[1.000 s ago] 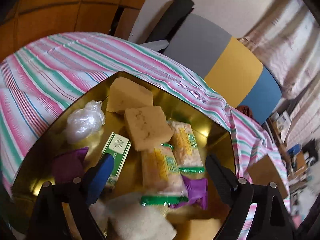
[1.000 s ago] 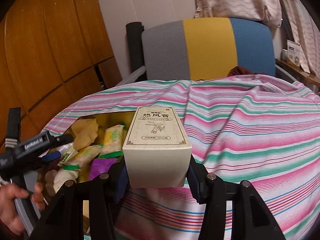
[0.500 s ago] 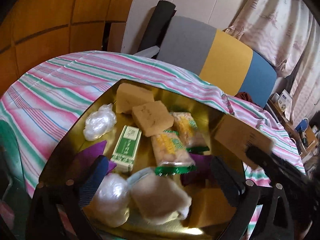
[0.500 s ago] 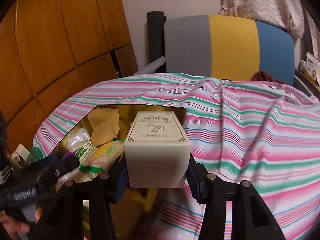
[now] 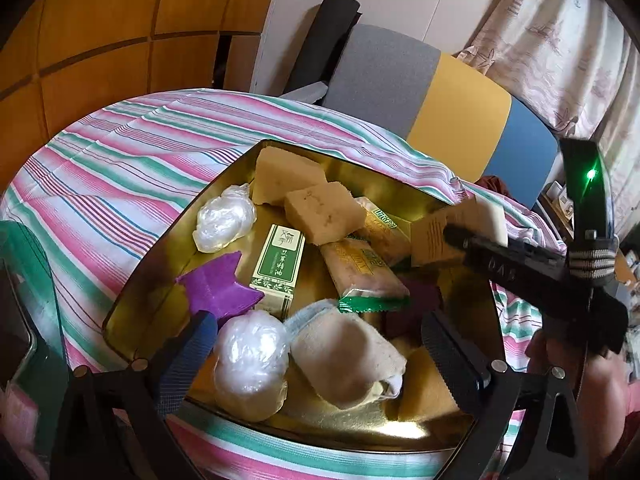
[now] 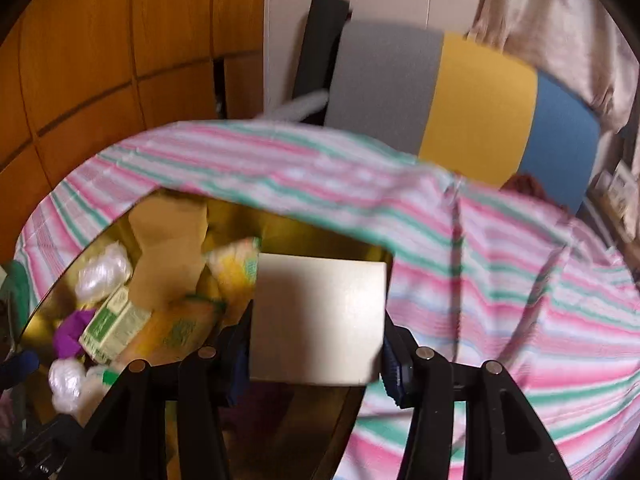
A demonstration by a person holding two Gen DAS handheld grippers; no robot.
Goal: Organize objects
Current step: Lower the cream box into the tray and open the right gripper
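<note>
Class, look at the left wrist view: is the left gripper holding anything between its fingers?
No. The left gripper stands wide open above the gold tray, its fingers pressing on nothing.

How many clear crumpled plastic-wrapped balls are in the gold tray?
2. One plastic ball lies near the gold tray's left rim; the other sits at the near edge between the left claw's fingers. More may be hidden.

Motion blur smears the cream box [image 6: 316,320] and hides its printed label.
</note>
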